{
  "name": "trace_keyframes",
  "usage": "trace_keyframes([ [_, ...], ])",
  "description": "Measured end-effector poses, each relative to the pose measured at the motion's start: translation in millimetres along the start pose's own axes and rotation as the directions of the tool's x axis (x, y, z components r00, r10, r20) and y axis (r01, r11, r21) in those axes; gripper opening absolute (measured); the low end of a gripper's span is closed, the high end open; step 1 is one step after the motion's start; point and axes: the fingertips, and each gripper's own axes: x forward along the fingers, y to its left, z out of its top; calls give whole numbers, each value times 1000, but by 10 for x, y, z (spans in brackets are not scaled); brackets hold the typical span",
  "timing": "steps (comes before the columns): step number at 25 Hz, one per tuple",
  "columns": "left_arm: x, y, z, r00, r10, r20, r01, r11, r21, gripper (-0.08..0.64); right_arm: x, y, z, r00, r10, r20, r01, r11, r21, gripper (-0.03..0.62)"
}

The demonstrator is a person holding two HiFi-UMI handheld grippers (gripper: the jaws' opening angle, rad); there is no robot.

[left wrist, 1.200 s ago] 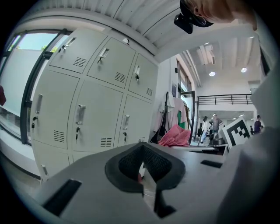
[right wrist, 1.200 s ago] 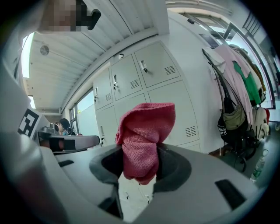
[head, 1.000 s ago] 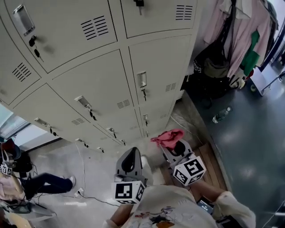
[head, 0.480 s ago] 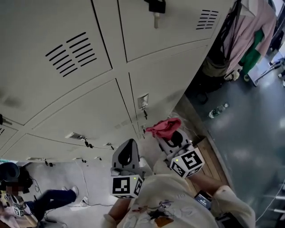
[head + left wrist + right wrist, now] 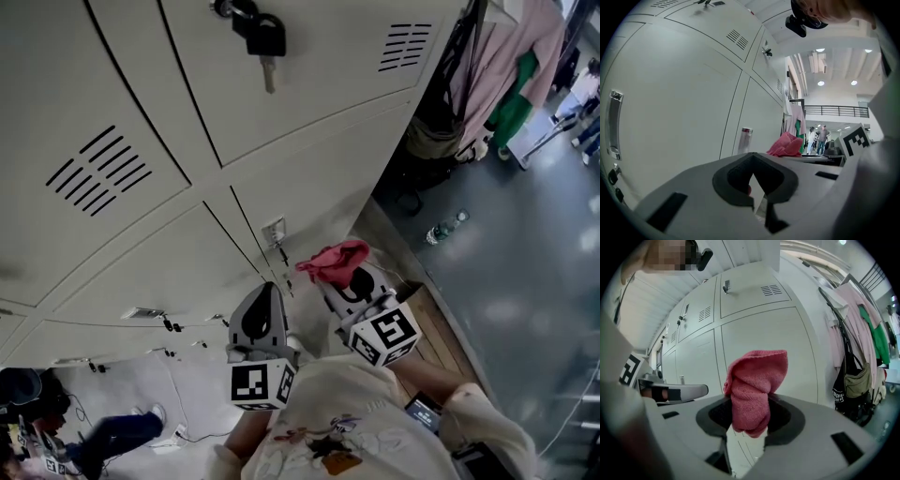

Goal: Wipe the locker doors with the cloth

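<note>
Right claw (image 5: 751,425), pink cloth (image 5: 752,390) between jaws, up toward locker door (image 5: 764,341).

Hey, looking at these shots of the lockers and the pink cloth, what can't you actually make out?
1. Whether the cloth in the right gripper touches the locker door: in the right gripper view the cloth covers that spot, and the head view gives no depth.
2. The floor bottle label: too small in the head view.
3. The top locker: cut off by the head view's upper edge.
4. The seated person: small, and cut by the lower left edge.
</note>
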Motion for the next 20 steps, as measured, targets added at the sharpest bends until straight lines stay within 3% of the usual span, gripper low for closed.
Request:
trace_keyframes([
  [20, 431, -200, -171, 990, 143, 3, -144, 990, 10, 6, 223, -1284, -516, 996, -38, -82, 38, 999, -8, 173],
])
